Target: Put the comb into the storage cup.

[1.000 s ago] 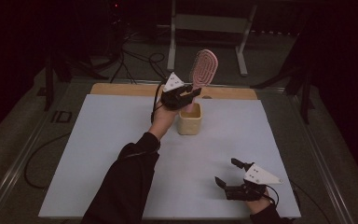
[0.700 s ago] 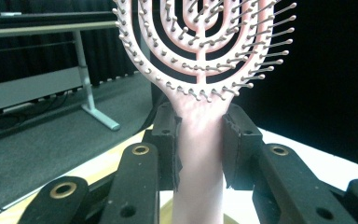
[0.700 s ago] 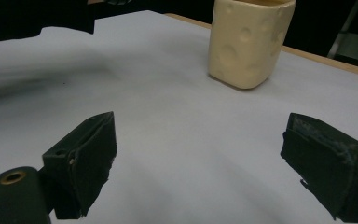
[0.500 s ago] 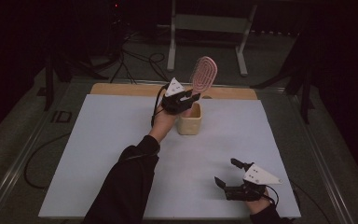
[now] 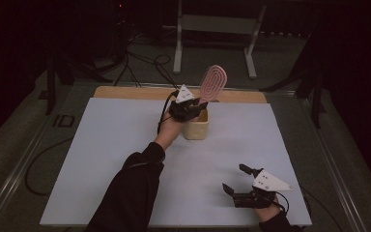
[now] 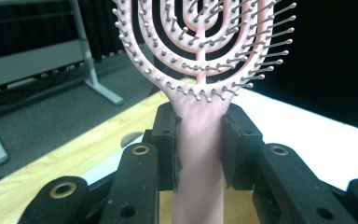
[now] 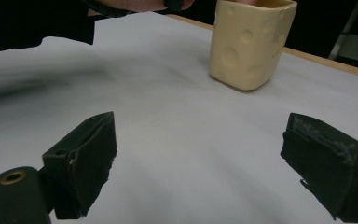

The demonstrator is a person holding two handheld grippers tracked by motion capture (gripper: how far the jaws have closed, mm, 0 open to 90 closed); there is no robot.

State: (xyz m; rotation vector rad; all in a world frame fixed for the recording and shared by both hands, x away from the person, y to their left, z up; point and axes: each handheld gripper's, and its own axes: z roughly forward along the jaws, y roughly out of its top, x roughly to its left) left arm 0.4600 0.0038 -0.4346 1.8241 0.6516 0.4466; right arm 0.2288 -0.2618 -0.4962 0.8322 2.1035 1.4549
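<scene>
my left gripper clamps the pink hairbrush by its handle, upright over the cream cup for lowering in; my right gripper rests wide open on the table.

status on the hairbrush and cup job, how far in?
Done: the left gripper is shut on the handle of the pink hairbrush, bristle head up. In hand: the brush is held over the yellow cup, handle end at the rim; I can't tell if it is going in or coming out. Left: let go of the brush. The right gripper sits open on the white table, holding nothing.
</scene>
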